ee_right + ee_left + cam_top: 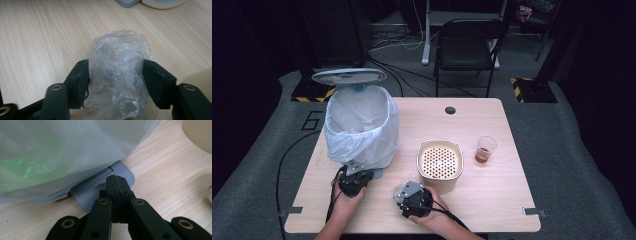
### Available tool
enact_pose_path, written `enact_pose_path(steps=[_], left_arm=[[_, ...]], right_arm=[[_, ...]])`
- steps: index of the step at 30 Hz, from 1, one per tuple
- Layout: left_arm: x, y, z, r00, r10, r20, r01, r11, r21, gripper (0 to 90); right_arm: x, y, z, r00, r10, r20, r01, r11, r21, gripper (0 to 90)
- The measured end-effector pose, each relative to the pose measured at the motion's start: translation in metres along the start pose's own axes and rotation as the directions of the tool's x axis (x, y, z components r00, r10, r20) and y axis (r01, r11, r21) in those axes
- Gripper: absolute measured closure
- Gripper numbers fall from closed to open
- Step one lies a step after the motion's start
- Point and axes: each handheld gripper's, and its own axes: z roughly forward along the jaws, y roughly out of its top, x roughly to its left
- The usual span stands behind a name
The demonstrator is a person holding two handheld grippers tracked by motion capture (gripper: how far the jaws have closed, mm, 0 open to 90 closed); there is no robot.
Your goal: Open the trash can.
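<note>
Currently, per item:
Table (pixel 492 195): light wood top, 1 dark round hole near the far edge, person's forearms come in from the near edge.
Bin (pixel 362 125): pedal type, lined with a translucent white bag (pixel 62 152), lid (pixel 348 76) raised at the back, stands on the table's left part.
Pedal (pixel 98 186): grey, ribbed, sticks out from under the bag at the bin's near foot.
Left gripper (pixel 115 181): 2 jaws pressed together, nothing between them, tips resting on or just above the pedal; contact cannot be told. In the high view it sits at the bin's near side (pixel 354 181), held by the left hand (pixel 346 200).
Right gripper (pixel 116 75): jaws clamped on a crumpled wad of clear plastic film (pixel 118 72), 1 jaw on each side, wad just over the tabletop. In the high view it is near the front edge (pixel 412 199), just beside the beige container.
Beige container (pixel 440 162): rounded-square, perforated top, mid-table, right of the bin.
Cup (pixel 485 149): clear plastic, some brown liquid inside, upright, right of the container, apart from it.
Background: black chair (pixel 467 47) on the floor beyond the table.
</note>
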Motion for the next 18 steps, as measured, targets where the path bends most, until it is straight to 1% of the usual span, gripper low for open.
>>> enact_pose_path(steps=[1, 2, 3, 4, 5, 6, 8, 9, 10, 11, 13, 14, 15, 16, 17, 18], left_arm=[[-0.0001, 0.0, 0.0001, 1.0, 0.0, 0.0, 0.0, 1.0, -0.002, 90.0], [-0.0001, -0.0001, 0.0001, 1.0, 0.001, 0.0, -0.001, 1.0, -0.002, 90.0], [-0.0001, -0.0001, 0.0001, 1.0, 0.001, 0.0, -0.001, 1.0, -0.002, 90.0], [-0.0001, -0.0001, 0.0001, 1.0, 0.001, 0.0, -0.001, 1.0, -0.002, 90.0], [0.0001, -0.0001, 0.0, 1.0, 0.001, 0.001, -0.001, 1.0, -0.001, 90.0], [0.0004, 0.0002, -0.0005, 1.0, 0.003, 0.004, -0.003, 1.0, 0.007, 90.0], [0.0004, 0.0002, -0.0004, 1.0, 0.001, 0.004, -0.001, 1.0, 0.006, 90.0], [0.0003, 0.0002, -0.0004, 1.0, 0.001, 0.003, -0.001, 1.0, 0.005, 90.0], [0.0003, 0.0002, -0.0004, 1.0, 0.001, 0.004, -0.001, 1.0, 0.005, 90.0], [0.0004, 0.0002, -0.0004, 1.0, 0.001, 0.004, -0.001, 1.0, 0.006, 90.0], [0.0004, 0.0003, -0.0004, 1.0, 0.001, 0.004, -0.001, 1.0, 0.006, 90.0], [0.0001, 0.0001, 0.0001, 1.0, 0.001, 0.001, -0.001, 1.0, 0.0, 90.0], [0.0001, 0.0001, 0.0, 1.0, 0.002, 0.0, -0.002, 1.0, 0.0, 90.0], [-0.0001, 0.0, 0.0002, 1.0, 0.0, 0.0, 0.0, 1.0, -0.002, 90.0], [-0.0002, 0.0, 0.0001, 1.0, 0.001, -0.001, -0.001, 1.0, -0.001, 90.0], [-0.0004, 0.0001, 0.0002, 1.0, 0.002, -0.001, -0.002, 1.0, -0.002, 90.0]], right_arm=[[-0.0029, 0.0002, 0.0015, 0.9992, -0.041, 0.003, 0.041, 0.9991, -0.013, 45.6], [-0.0034, 0.0, 0.0025, 0.9986, -0.052, 0.002, 0.052, 0.9986, -0.009, 48.8], [-0.0018, -0.0005, 0.0039, 0.9995, -0.031, 0.007, 0.031, 0.9995, -0.007, 51.0], [0.0008, -0.0015, 0.0038, 1.0, 0.001, -0.003, 0.0, 0.9999, 0.013, 53.1], [-0.0018, -0.0014, 0.005, 0.9991, -0.041, -0.008, 0.041, 0.9991, -0.001, 54.5], [-0.0018, -0.0013, 0.0053, 0.999, -0.041, -0.016, 0.041, 0.9991, 0.0, 56.2], [-0.0026, -0.001, 0.006, 0.9989, -0.036, -0.029, 0.036, 0.9993, -0.003, 59.7], [-0.0034, -0.0012, 0.0062, 0.9982, -0.041, -0.043, 0.041, 0.9991, 0.001, 61.7], [-0.0015, -0.0017, 0.0058, 0.9986, -0.004, -0.052, 0.005, 0.9999, 0.012, 63.1], [-0.0043, -0.0014, 0.0066, 0.9973, -0.039, -0.062, 0.039, 0.9992, 0.001, 64.5], [-0.0055, -0.0009, 0.0061, 0.9963, -0.049, -0.071, 0.049, 0.9988, -0.003, 67.0], [-0.0049, -0.0004, 0.0059, 0.997, -0.034, -0.069, 0.033, 0.9994, -0.009, 68.3], [-0.0057, 0.0004, 0.0041, 0.9957, -0.03, -0.088, 0.03, 0.9995, -0.003, 69.2], [-0.0054, 0.0012, 0.003, 0.9952, -0.015, -0.097, 0.014, 0.9999, -0.005, 69.6], [-0.0085, 0.0032, 0.0022, 0.993, -0.051, -0.107, 0.048, 0.9985, -0.025, 69.9], [-0.0087, 0.0043, 0.0007, 0.9922, -0.05, -0.114, 0.047, 0.9984, -0.032, 70.1]])
